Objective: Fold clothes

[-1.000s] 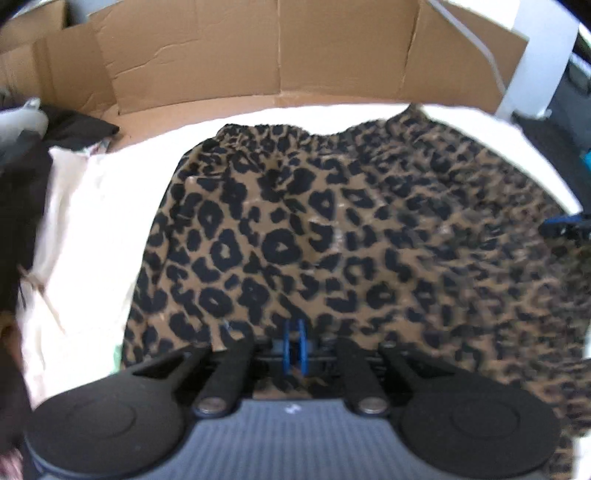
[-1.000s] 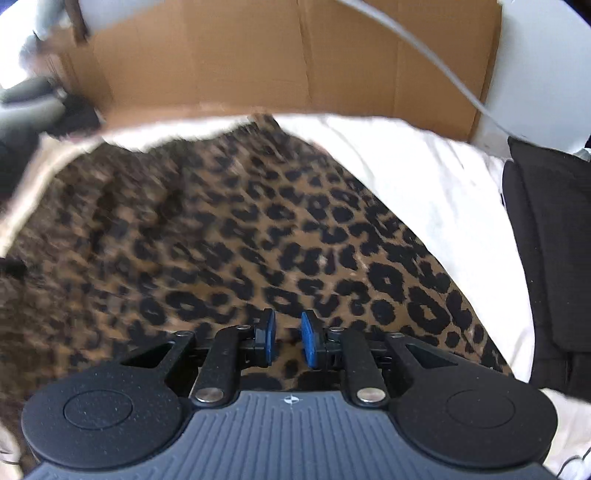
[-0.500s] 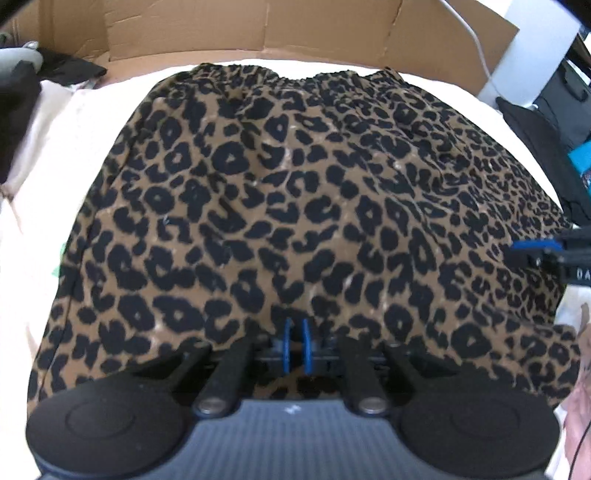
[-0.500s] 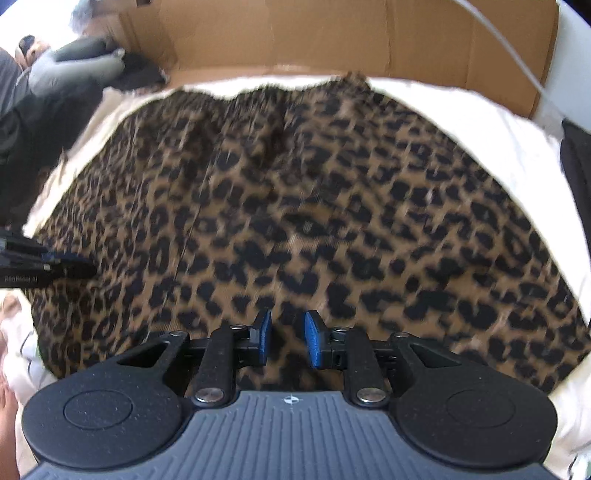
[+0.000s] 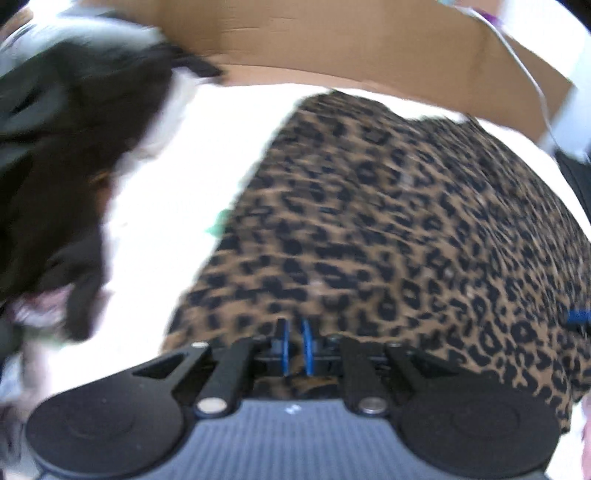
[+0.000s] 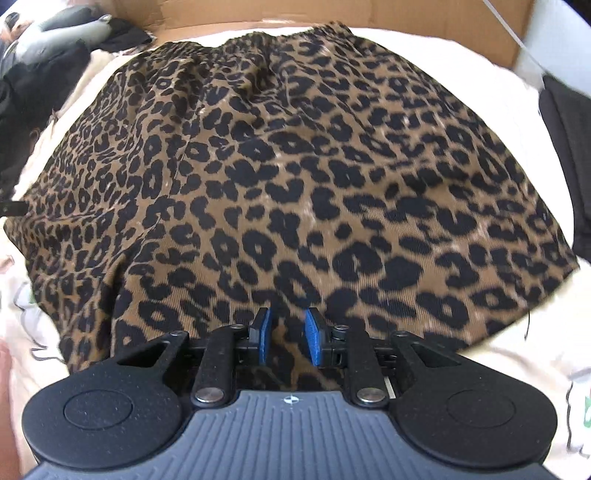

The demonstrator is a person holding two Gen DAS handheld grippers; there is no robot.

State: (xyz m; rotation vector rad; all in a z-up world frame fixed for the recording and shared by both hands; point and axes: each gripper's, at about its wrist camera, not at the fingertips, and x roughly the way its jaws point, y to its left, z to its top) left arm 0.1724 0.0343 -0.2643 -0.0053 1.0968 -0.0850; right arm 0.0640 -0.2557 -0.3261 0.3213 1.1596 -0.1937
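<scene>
Leopard-print skirt (image 6: 295, 177) lies spread flat on a white sheet (image 5: 166, 206), cardboard wall (image 5: 332, 40) behind it. The left gripper (image 5: 294, 345) has narrow jaws at its hem; the right gripper (image 6: 288, 332) has parted jaws over the hem.

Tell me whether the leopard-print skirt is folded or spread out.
Spread out: the leopard-print skirt lies flat across the white sheet, gathered waistband far, hem near; no fold visible.

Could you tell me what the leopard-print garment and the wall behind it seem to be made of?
Leopard-print garment: woven cloth, matte, apparently fine-ribbed like corduroy; thin ridges show near the hem. Wall: brown corrugated cardboard, judging by its creases and raw edges.
</scene>
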